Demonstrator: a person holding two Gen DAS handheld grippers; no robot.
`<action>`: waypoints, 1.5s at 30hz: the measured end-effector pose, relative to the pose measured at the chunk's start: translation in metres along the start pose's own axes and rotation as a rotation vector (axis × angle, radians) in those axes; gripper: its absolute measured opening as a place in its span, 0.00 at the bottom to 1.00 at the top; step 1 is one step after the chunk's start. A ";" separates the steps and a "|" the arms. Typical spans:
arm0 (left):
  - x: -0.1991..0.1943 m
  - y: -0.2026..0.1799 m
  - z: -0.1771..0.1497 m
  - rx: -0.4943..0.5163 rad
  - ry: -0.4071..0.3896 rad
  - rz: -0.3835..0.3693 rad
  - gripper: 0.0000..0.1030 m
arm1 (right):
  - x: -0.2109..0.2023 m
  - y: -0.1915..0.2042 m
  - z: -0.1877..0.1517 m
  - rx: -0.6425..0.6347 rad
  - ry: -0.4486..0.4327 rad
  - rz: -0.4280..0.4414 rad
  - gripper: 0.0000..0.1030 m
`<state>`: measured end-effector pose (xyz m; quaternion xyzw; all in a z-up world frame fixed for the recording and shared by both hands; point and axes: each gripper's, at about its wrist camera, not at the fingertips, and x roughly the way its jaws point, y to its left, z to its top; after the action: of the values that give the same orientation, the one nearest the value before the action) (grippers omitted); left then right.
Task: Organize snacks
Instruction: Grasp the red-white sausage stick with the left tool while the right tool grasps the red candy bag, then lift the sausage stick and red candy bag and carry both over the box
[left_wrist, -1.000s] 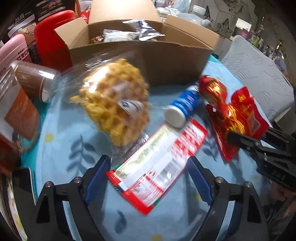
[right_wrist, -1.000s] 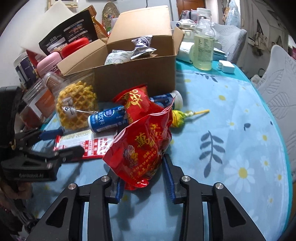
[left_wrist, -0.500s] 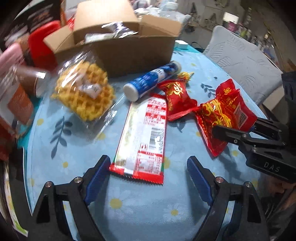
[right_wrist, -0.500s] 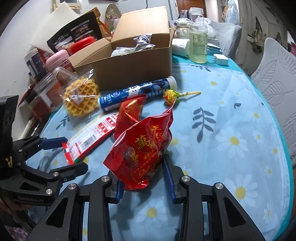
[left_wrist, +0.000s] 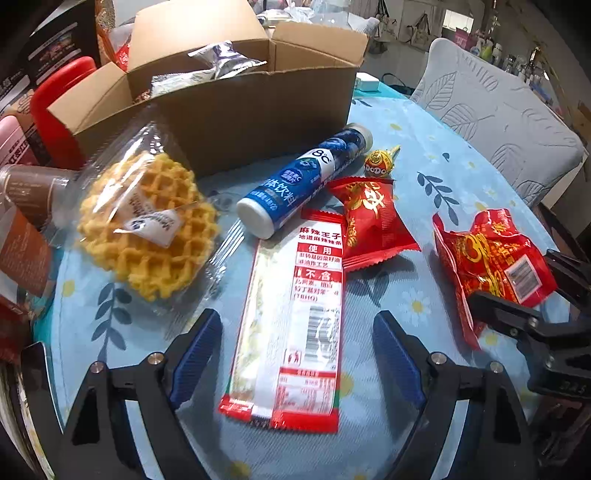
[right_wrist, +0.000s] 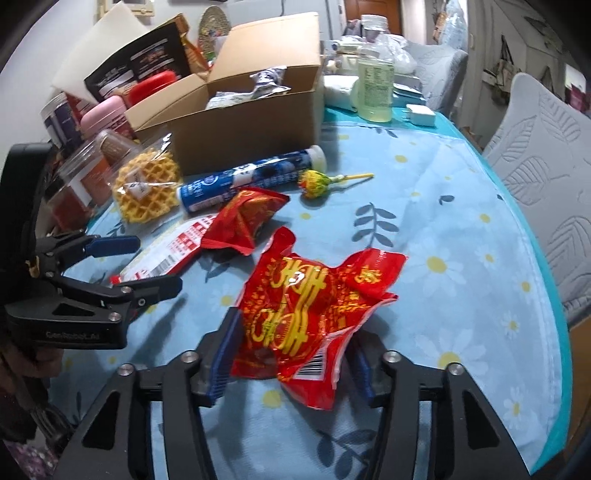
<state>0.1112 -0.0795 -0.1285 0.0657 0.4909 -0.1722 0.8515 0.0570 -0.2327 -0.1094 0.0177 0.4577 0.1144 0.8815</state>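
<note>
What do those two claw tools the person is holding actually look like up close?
Both are black frames of angular struts with triangular cut-outs and silver bolt heads at the joints. The left gripper and the right gripper each end in two fingers lined with ribbed blue pads. In the right camera's view, pale lettering, too blurred to read, marks the left one's black body. No cables show.

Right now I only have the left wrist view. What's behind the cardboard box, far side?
Observer: A bottle of yellowish liquid stands beyond the cardboard box.
Operator: Does the lollipop have a stick?
Observer: Yes, the lollipop has a yellow stick pointing away from the blue tube.
Operator: Is the red bag inside the right gripper?
Observer: The red bag lies between the right gripper fingers; whether they press it, I cannot tell.
</note>
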 end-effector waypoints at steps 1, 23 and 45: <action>0.001 -0.001 0.001 0.002 -0.001 0.007 0.83 | 0.001 -0.002 0.001 0.009 0.002 0.002 0.60; -0.020 -0.011 -0.026 -0.011 0.034 0.022 0.49 | 0.006 0.001 -0.002 -0.009 0.011 0.098 0.36; -0.039 -0.014 -0.056 -0.031 0.008 0.035 0.49 | -0.014 0.020 -0.019 0.001 0.046 0.040 0.71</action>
<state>0.0427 -0.0679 -0.1232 0.0617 0.4956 -0.1497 0.8533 0.0300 -0.2176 -0.1067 0.0245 0.4776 0.1320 0.8682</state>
